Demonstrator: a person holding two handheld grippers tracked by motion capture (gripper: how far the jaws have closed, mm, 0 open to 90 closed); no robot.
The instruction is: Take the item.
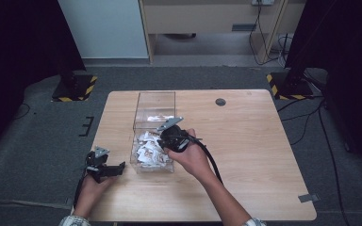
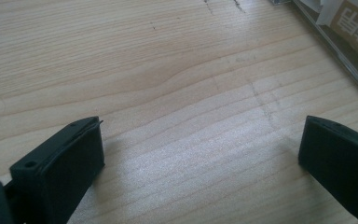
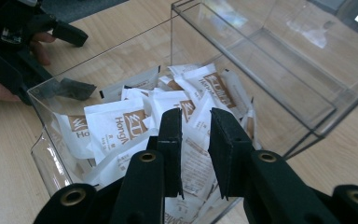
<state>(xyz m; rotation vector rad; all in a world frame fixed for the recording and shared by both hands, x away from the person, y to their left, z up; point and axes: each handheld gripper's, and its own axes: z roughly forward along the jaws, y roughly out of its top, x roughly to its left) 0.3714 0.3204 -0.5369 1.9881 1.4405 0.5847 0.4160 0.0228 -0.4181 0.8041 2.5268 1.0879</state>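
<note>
The right gripper dips into the clear acrylic box, jaws narrowed around one white sachet in the pile — not visibly clamped. The left gripper rests wide open, empty, on the table — out of the way.

Wooden table, light grain with faint scuffs, a round dark grommet near its far edge and a bit of grey tape at the near right corner. Grey carpet all round, two black stand bases with yellow-black hazard tape off the far corners, black curtains either side. Behind: a pale panel, a wooden furniture frame, and cables trailing on the floor.
</note>
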